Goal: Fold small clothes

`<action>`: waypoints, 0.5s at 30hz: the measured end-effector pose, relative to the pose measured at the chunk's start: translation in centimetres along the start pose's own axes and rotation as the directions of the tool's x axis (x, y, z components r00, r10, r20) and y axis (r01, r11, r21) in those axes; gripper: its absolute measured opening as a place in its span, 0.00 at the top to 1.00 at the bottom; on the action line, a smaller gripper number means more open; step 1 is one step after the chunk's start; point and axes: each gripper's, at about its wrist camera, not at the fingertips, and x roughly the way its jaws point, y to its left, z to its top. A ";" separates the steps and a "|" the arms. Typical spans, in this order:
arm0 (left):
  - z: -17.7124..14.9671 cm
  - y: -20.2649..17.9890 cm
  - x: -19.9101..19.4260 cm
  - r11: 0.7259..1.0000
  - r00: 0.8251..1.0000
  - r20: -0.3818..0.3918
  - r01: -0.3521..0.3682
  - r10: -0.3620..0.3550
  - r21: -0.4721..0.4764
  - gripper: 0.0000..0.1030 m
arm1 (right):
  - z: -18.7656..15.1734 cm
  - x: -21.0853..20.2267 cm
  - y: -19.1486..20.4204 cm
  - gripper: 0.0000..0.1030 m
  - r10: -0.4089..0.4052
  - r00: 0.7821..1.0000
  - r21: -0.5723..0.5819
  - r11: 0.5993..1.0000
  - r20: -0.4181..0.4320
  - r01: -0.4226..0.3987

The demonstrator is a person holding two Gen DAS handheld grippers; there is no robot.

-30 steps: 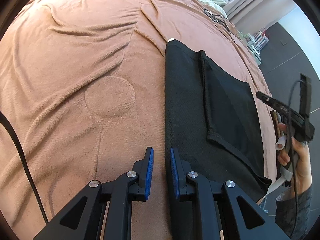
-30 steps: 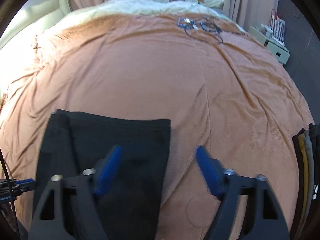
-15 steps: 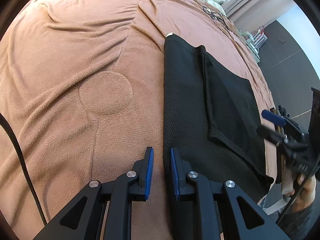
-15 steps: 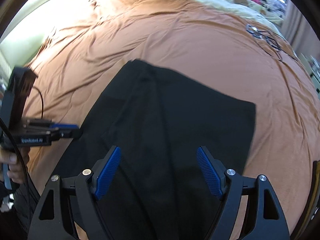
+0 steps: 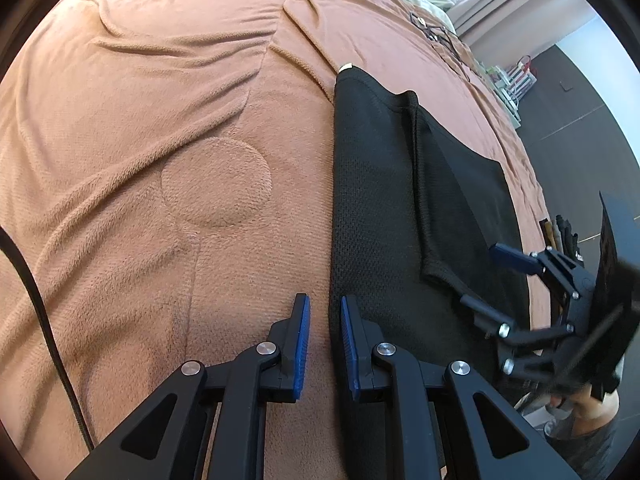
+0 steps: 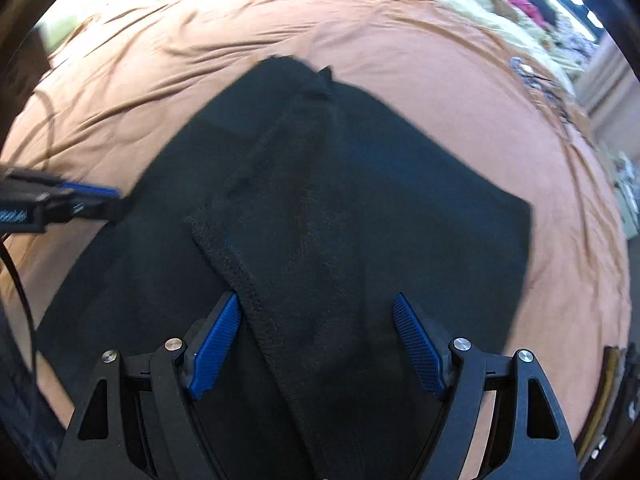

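- The black garment (image 5: 376,208) lies flat on the brown bedspread (image 5: 168,152), partly folded: one layer is turned over another, and a hemmed edge runs diagonally across it (the weave is a fine mesh).
- The left gripper (image 5: 324,340) points down at the bed with its blue pads nearly together and only a narrow gap between them. Nothing shows in that gap; the garment's long straight edge runs just ahead of and beside its right finger (image 5: 350,344), while its left finger sits over bare bedspread.
- A round pressed mark (image 5: 216,182) in the bedspread lies ahead of the left gripper's fingers, off to their left.
- The right gripper (image 6: 316,344) hangs over the garment (image 6: 340,208) with its fingers spread wide and released, gripping nothing. The folded layer's hemmed edge passes just beside its left finger (image 6: 216,344) and the cloth fills the space between and ahead of both fingers.
- From the left wrist view the right gripper (image 5: 486,280) shows over the garment's far side edge, one blue pad lifted clear of the cloth.
- A black cable (image 5: 36,300) trails across the bedspread well to the left of the left gripper.
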 end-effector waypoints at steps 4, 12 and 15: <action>0.1 -0.1 0.0 1.000 1.000 -0.004 -0.004 0.004 0.003 0.82 | 0.3 0.6 -2.6 0.25 -0.051 0.999 0.078 0.996 -0.006 0.051; 0.3 -0.7 0.0 0.999 1.000 -0.010 -0.026 0.026 0.022 0.82 | 0.1 2.1 -8.4 0.25 -0.098 0.995 0.285 0.954 -0.002 0.094; 0.4 -1.0 0.0 0.999 0.999 -0.013 -0.033 0.034 0.030 0.82 | -0.6 2.3 -11.0 0.25 -0.095 0.995 0.396 0.914 0.014 0.082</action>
